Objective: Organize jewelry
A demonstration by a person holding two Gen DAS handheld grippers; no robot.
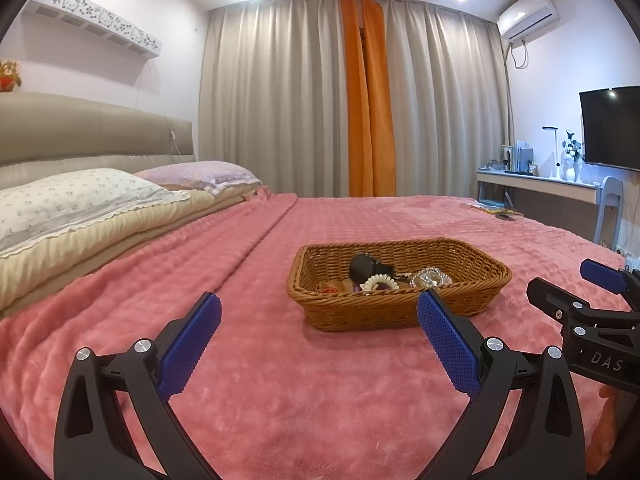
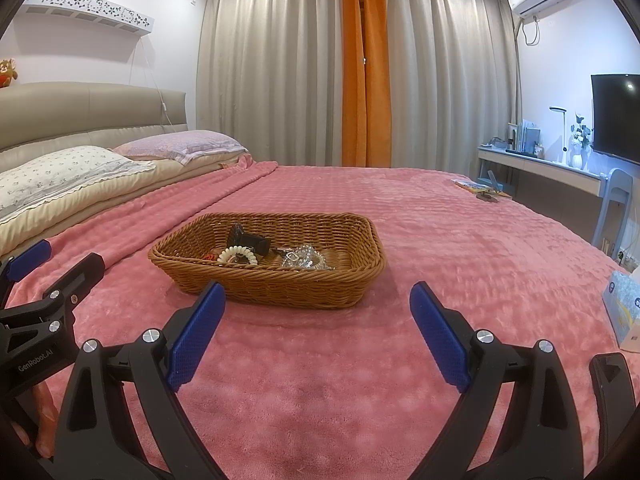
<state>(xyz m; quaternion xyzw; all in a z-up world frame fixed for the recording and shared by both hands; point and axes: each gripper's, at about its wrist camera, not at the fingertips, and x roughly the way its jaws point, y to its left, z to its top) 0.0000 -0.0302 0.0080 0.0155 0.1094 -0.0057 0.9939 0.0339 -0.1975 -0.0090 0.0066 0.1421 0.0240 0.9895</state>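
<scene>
A brown wicker basket [image 1: 360,314] [image 2: 272,286] rests on the pink bedspread ahead of both grippers. Inside it lie a black clip [image 1: 366,266] [image 2: 248,240], a cream spiral hair tie [image 1: 380,282] [image 2: 238,256], a clear crystal bracelet [image 1: 430,278] [image 2: 302,258] and a small reddish piece [image 1: 328,289] [image 2: 209,257]. My left gripper [image 1: 320,334] is open and empty, just short of the basket's near wall. My right gripper [image 2: 316,330] is also open and empty, in front of the basket and slightly to its right. Each gripper shows at the edge of the other's view.
The pink bedspread [image 2: 440,240] stretches wide around the basket. Pillows [image 1: 80,196] and a headboard lie far left. A tissue box [image 2: 624,308] sits at the bed's right edge, and small items [image 2: 480,190] at the far corner. A desk [image 2: 548,164] and TV stand at right.
</scene>
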